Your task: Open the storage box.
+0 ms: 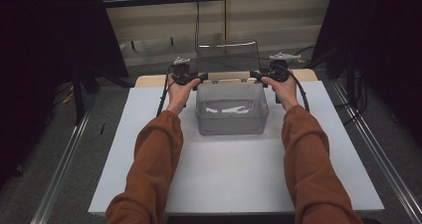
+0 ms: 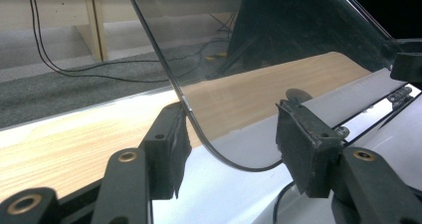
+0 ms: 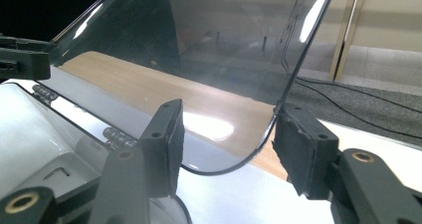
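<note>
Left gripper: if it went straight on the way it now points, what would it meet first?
Most likely the clear lid: its rounded corner already sits between the left gripper fingers, so its edge lies directly ahead.

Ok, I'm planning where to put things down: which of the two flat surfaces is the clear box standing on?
The white board. The clear box stands on it, while the wooden tabletop shows as a light-wood strip along the far edge.
</note>
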`<state>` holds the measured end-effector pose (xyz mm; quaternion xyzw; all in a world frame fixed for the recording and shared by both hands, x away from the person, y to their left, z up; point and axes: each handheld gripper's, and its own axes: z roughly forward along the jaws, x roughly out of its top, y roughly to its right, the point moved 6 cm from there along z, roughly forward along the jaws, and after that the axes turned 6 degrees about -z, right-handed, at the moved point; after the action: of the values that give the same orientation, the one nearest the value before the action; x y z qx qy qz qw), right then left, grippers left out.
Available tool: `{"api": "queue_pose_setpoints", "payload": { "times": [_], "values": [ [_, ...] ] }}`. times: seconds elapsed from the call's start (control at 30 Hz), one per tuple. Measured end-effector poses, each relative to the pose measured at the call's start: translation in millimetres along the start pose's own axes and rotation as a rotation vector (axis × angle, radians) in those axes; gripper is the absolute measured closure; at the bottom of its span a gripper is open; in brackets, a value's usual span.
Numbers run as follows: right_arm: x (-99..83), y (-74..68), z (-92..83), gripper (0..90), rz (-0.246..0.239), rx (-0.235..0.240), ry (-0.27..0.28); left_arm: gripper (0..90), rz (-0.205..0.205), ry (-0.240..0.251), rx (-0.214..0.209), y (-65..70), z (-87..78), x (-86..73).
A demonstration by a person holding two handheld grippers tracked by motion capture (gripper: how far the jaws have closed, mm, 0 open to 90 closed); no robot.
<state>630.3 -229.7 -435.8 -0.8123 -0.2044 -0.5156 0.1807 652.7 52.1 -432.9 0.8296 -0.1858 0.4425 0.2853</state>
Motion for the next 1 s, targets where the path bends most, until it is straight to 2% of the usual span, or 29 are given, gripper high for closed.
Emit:
{"api": "queue_pose_setpoints", "payload": {
  "times": [0.27,0.6,0.7,0.8,0.83,0.87,0.9,0.97,1.0],
  "values": [
    [0.6,0.2,0.4,45.7,0.016,0.004,-0.016,46.0,-0.026,-0.015,-0.007,-0.5,0.9,0.1],
    [0.5,1.1,0.6,45.0,0.032,0.003,-0.027,45.7,-0.036,-0.019,-0.010,-0.9,1.3,-0.1],
    [0.2,2.0,0.5,42.9,0.034,-0.004,-0.032,44.5,-0.053,-0.022,-0.009,-2.0,1.7,-0.5],
    [0.0,1.9,0.8,42.2,0.029,-0.009,-0.032,42.1,-0.029,-0.028,0.004,-3.7,1.7,-1.4],
    [-0.3,1.1,0.8,43.0,0.028,-0.005,-0.034,43.0,-0.038,-0.023,-0.004,-3.0,2.8,-2.1],
    [-1.9,1.8,1.8,42.5,0.009,-0.024,-0.044,51.3,-0.037,-0.036,-0.003,-3.9,3.3,-4.4],
    [-1.9,1.8,1.8,42.5,0.009,-0.024,-0.044,43.4,-0.037,-0.036,-0.003,-3.9,3.3,-4.4],
    [-4.1,3.6,2.4,38.6,0.024,-0.029,-0.044,43.1,-0.061,-0.023,0.008,-5.5,3.5,-5.5],
    [-5.4,5.4,2.4,34.6,0.034,-0.041,-0.040,42.0,-0.058,-0.019,0.011,-5.6,3.6,-5.6]
  ]
}}
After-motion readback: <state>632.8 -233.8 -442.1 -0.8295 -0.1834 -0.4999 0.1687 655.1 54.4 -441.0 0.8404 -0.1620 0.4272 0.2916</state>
